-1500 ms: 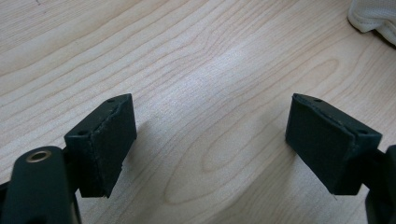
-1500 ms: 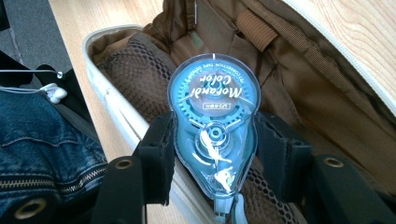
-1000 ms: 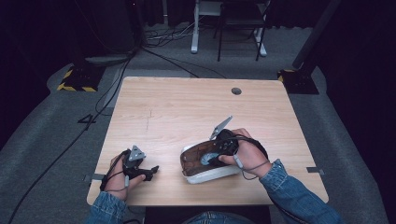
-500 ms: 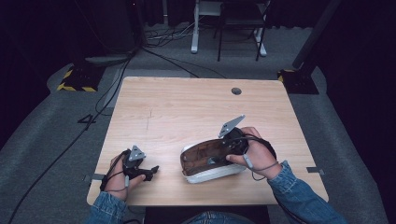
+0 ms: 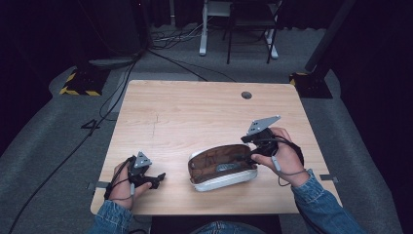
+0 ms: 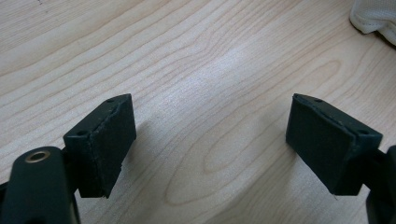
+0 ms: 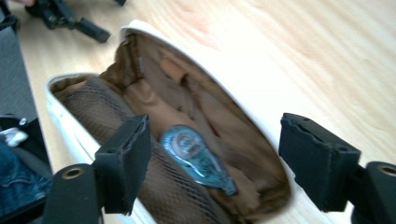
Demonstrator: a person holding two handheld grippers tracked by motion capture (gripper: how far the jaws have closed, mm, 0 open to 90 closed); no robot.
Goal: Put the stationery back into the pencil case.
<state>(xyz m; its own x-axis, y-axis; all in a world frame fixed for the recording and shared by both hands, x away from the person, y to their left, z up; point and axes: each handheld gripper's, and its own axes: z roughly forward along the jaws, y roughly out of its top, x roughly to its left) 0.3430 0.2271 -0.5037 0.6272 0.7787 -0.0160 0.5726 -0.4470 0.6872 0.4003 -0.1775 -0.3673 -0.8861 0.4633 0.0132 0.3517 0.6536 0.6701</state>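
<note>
Having just been opening, the right gripper (image 7: 215, 163) stands empty above the pouch (image 5: 221, 167); drifting sideways could snag its rim and tip the correction tape (image 7: 198, 158) out.

Probably a recording lab: a lone wooden table (image 5: 195, 112) on grey carpet (image 5: 53, 146), dark surroundings, floor cables (image 5: 117, 92), hazard-striped stand bases (image 5: 80, 83).

Right gripper (image 5: 248, 152) drawn back from inside open white fabric pouch with brown lining (image 5: 221, 166), toward pouch's right end and slightly higher. Its jaws just been opening, now wide apart, nothing gripped. Teal teardrop-shaped plastic tape dispenser (image 7: 198, 158) lies loose on lining below and between jaws.
</note>
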